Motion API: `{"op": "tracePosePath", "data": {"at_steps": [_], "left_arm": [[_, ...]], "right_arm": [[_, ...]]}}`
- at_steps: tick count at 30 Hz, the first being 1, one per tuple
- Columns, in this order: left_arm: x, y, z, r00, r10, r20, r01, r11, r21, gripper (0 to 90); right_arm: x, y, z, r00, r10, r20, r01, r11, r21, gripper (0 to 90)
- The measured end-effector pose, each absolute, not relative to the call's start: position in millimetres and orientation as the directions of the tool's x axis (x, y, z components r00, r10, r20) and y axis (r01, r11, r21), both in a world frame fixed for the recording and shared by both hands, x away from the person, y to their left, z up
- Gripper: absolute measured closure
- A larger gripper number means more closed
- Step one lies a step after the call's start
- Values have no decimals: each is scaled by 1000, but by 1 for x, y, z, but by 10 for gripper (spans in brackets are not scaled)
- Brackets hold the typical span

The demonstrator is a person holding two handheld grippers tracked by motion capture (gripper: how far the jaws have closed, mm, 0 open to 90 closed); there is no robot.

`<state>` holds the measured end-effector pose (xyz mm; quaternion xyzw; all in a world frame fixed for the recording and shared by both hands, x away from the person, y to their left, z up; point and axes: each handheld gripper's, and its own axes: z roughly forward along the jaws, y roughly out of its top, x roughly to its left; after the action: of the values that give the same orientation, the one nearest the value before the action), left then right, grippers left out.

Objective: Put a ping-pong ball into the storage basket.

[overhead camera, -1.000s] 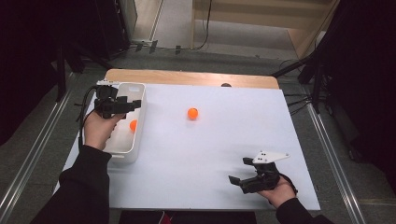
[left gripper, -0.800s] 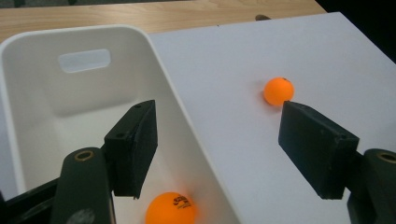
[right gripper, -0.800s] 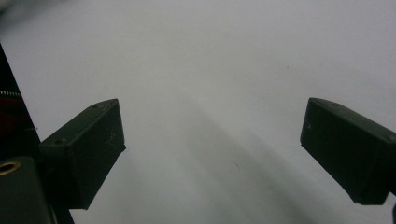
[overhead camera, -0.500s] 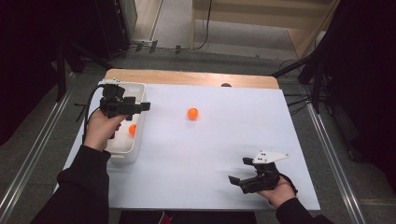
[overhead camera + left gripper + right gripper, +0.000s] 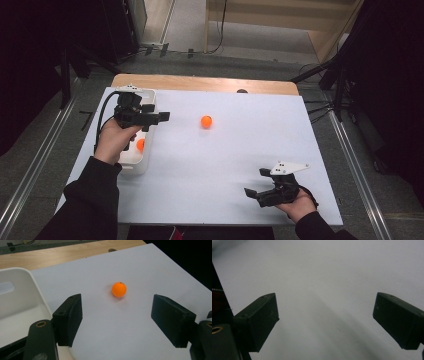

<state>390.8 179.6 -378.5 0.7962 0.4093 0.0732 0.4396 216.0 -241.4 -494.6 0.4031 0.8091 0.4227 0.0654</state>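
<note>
A white table [image 5: 210, 170] is seen from above, with a person's forearms entering from the bottom edge. The left gripper [image 5: 162, 116] is held over the right-hand rim of a white bin [image 5: 135, 162] that sits at the table's left side, and it points toward the middle of the table. An orange ball [image 5: 206, 121] lies on the bare table surface, near the gripper's tips but clearly apart from them, further along the direction in which the gripper points.

In the left gripper view, the same ball [image 5: 119, 289] is seen ahead of the two black jaws, lined up with the gap between them but beyond their tips. The jaws are spread well apart and nothing is held between them; they have just been opening. The rounded corner of the bin [image 5: 22, 287] is seen at the left of that view, beside the left jaw.

A second orange ball [image 5: 140, 144] lies inside the bin, partly hidden by the left hand [image 5: 114, 142].

The right gripper [image 5: 256, 187] is held low near the table's front right corner, well apart from both balls. In the right gripper view its jaws are spread wide over bare white surface, with nothing between them.
</note>
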Motion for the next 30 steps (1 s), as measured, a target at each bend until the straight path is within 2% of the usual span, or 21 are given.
{"op": "tracePosePath", "data": {"at_steps": [30], "left_arm": [[383, 143, -392, 702, 676, -224, 558, -327, 763, 259]], "right_arm": [[217, -246, -495, -650, 719, 246, 603, 290, 743, 51]]}}
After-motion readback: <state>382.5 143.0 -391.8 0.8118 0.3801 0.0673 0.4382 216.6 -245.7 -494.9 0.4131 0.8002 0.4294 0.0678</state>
